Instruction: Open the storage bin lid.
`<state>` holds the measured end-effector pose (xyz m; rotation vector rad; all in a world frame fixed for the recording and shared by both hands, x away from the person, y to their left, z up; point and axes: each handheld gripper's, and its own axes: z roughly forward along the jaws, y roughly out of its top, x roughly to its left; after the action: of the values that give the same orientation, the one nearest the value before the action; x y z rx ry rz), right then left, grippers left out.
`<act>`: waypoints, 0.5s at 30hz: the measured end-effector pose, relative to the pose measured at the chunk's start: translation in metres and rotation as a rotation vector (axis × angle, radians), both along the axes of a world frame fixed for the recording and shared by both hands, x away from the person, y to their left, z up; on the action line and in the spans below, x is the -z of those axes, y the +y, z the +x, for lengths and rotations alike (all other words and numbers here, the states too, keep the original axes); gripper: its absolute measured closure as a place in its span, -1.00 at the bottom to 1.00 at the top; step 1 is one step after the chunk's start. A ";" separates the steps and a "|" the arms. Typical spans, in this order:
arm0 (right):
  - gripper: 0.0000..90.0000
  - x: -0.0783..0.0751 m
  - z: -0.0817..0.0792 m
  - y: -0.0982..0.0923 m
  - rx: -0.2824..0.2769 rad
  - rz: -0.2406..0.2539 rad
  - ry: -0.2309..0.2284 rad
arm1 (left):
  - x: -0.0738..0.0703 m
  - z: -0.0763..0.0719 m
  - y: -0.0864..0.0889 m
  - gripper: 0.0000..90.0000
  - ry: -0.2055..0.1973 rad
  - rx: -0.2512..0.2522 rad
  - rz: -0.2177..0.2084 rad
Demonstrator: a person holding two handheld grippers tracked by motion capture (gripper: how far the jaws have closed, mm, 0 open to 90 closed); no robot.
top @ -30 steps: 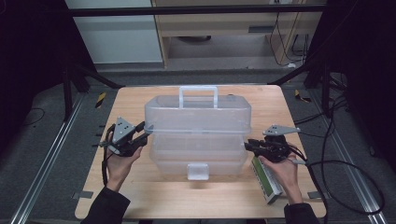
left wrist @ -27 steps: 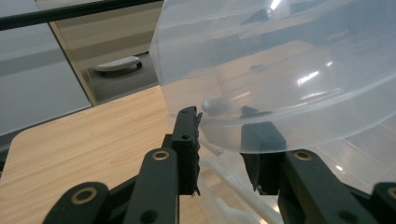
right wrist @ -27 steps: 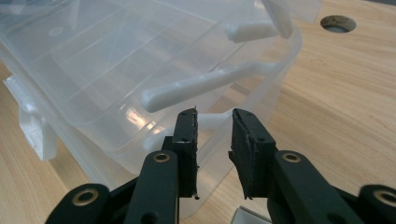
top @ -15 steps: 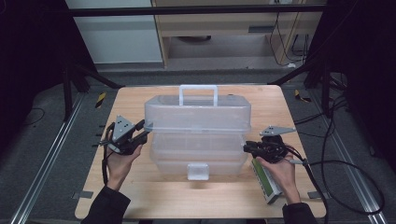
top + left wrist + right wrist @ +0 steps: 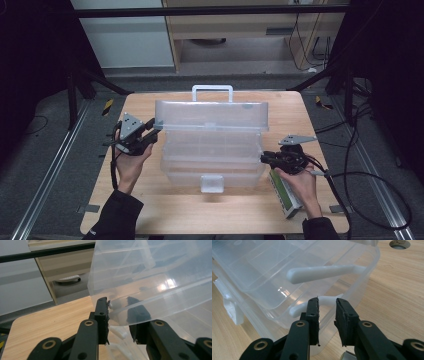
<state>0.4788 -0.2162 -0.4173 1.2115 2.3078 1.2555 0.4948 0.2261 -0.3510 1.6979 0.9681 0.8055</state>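
a clear plastic toolbox (image 5: 212,150) stands in the middle of the wooden counter (image 5: 150,210), its white latch tab (image 5: 212,183) facing the near edge and its white carry handle (image 5: 212,92) toward the far edge. the lid (image 5: 210,116) is raised and tilted back, so the divided trays below lie open to the high view.

the left gripper (image 5: 150,134) is at the lid's left end, on the side of the box toward the counter's left edge. in the left gripper view the lid's clear corner (image 5: 130,307) sits between the two black jaws: one jaw lies outside the plastic and the other shows through it from behind. the jaws have just been closing on that corner, and the outer pad lies against the plastic; whether both pads press firmly i cannot tell for sure, but the edge looks pinched between them.

the right gripper (image 5: 266,158) is at the box's right end, toward the counter's right edge, level with the lower trays. in the right gripper view its jaws stand a little apart with a visible gap, and the tips reach just to a white swing arm (image 5: 312,306) on the side of the box; a second white arm (image 5: 324,272) runs above it. the pads do not press on anything there, so this gripper is open.

a green and white flat pack (image 5: 285,197) lies on the counter near the right near corner, partly under the person's right hand (image 5: 300,182).
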 end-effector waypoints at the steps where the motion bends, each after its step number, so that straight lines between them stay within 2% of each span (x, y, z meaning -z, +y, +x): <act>1: 0.63 0.000 0.000 0.000 -0.001 -0.001 -0.002 | -0.001 0.001 0.000 0.57 -0.001 -0.002 -0.001; 6: 0.64 0.000 0.000 -0.001 0.004 -0.003 -0.001 | -0.007 0.007 -0.002 0.60 0.019 -0.022 -0.011; 7: 0.64 0.000 0.000 -0.001 0.005 -0.003 -0.001 | -0.010 0.011 -0.003 0.61 0.005 -0.022 0.001; 15: 0.66 0.000 0.000 -0.001 0.009 -0.001 -0.007 | -0.015 0.018 -0.005 0.63 0.002 -0.036 -0.006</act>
<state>0.4788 -0.2169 -0.4169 1.2132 2.2954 1.2540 0.5128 0.2213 -0.3358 1.6806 1.0038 0.8237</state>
